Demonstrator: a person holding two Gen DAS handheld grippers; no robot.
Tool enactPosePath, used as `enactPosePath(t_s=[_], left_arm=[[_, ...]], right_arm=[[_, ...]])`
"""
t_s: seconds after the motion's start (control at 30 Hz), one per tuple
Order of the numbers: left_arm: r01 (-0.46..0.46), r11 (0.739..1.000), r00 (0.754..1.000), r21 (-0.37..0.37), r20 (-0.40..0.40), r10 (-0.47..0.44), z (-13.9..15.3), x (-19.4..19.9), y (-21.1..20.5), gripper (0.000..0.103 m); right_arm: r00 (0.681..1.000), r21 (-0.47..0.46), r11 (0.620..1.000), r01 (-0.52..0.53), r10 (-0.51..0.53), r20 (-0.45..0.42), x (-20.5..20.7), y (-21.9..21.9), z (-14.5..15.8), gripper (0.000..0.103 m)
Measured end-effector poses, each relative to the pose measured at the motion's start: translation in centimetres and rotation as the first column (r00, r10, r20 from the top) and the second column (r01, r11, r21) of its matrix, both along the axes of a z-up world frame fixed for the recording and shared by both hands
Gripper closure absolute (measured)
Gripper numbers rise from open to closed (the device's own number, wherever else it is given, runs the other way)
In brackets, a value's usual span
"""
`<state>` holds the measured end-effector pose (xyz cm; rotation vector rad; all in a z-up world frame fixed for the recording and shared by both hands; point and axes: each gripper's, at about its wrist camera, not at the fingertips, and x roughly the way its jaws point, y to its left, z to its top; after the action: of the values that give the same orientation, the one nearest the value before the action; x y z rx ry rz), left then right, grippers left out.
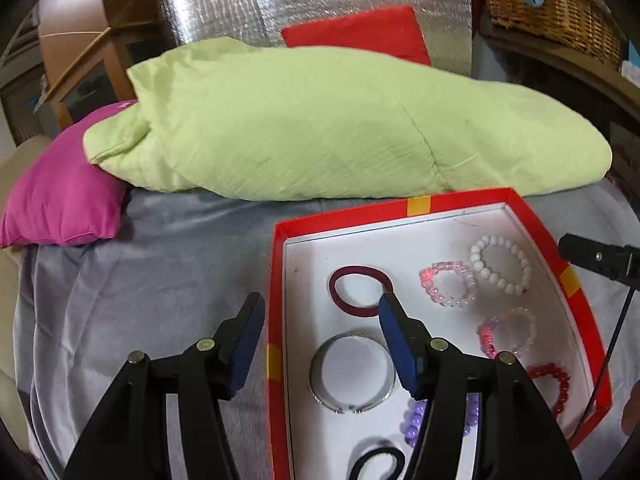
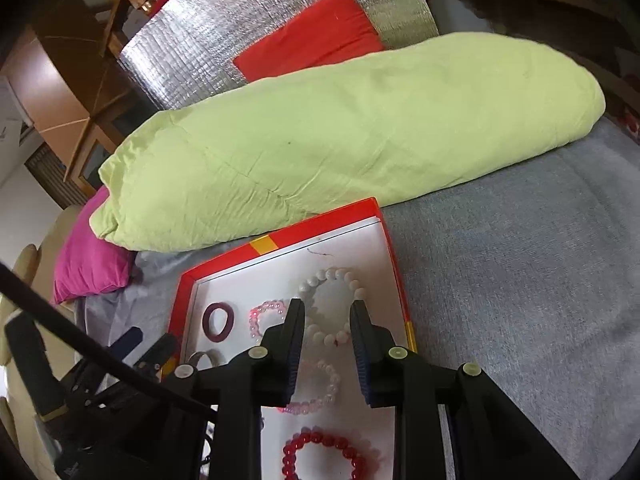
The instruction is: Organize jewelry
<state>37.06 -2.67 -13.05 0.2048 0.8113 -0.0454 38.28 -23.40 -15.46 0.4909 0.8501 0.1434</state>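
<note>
A red tray (image 1: 276,280) with a white floor lies on the grey blanket. It holds a maroon hair tie (image 1: 360,268), a silver bangle (image 1: 315,374), a white bead bracelet (image 1: 479,265), two pink bead bracelets (image 1: 430,276), a red bead bracelet (image 1: 552,372), a purple coil tie (image 1: 414,420) and a black hair tie (image 1: 376,454). My left gripper (image 1: 320,304) hovers open astride the tray's left rim, holding nothing. My right gripper (image 2: 327,308) stands narrowly open above the white bead bracelet (image 2: 320,278), and its pads touch nothing.
A long green pillow (image 1: 320,128) lies just behind the tray, with a magenta cushion (image 1: 60,200) at its left end. A red cushion (image 1: 360,36) leans on a silver foil mat (image 1: 224,0). A wicker basket (image 1: 560,12) sits at the back right. Grey blanket (image 2: 520,280) spreads right of the tray.
</note>
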Motion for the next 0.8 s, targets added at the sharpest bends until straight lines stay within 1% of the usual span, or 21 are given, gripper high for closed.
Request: enactPosePath(t_s=[0.13, 0.2, 0.27, 0.5, 0.53, 0.67, 0.8], left_arm=[[-0.004, 1.0, 1.0, 0.013, 0.031, 0.003, 0.7, -0.9, -0.2, 0.042], [0.0, 1.0, 0.999, 0.015, 0.039, -0.001, 0.8, -1.2, -0.3, 0.04], [0.001, 1.0, 0.999, 0.017, 0.041, -0.001, 0.8, -1.5, -0.4, 0.036], [-0.009, 0.999, 1.0, 0.038, 0.03, 0.008, 0.5, -2.5, 0.0, 0.036], [-0.017, 0.999, 1.0, 0.038, 0.026, 0.016, 0.4, -2.7, 0.2, 0.036], [-0.033, 0.999, 0.999, 0.025, 0.013, 0.032, 0.2, -3.8, 0.8, 0.035], [-0.028, 0.999, 1.0, 0.033, 0.012, 0.027, -0.1, -5.5, 1.0, 0.033]], right_arm=[[1.0, -0.028, 0.999, -0.022, 0.023, 0.017, -1.2, 0.6, 0.8, 0.077], [0.999, -0.051, 0.998, -0.033, 0.035, 0.024, -1.7, 1.0, 1.1, 0.077], [0.999, -0.066, 0.997, -0.043, 0.045, 0.028, -2.0, 1.4, 1.4, 0.077], [0.996, -0.116, 0.99, -0.081, 0.084, 0.017, -2.7, 2.9, 1.2, 0.077], [0.996, -0.121, 0.989, -0.085, 0.087, 0.013, -2.8, 3.0, 1.1, 0.076], [0.997, -0.116, 0.99, -0.082, 0.082, -0.003, -3.4, 2.8, 0.6, 0.066], [0.997, -0.113, 0.99, -0.081, 0.081, 0.001, -4.6, 2.5, 0.9, 0.066]])
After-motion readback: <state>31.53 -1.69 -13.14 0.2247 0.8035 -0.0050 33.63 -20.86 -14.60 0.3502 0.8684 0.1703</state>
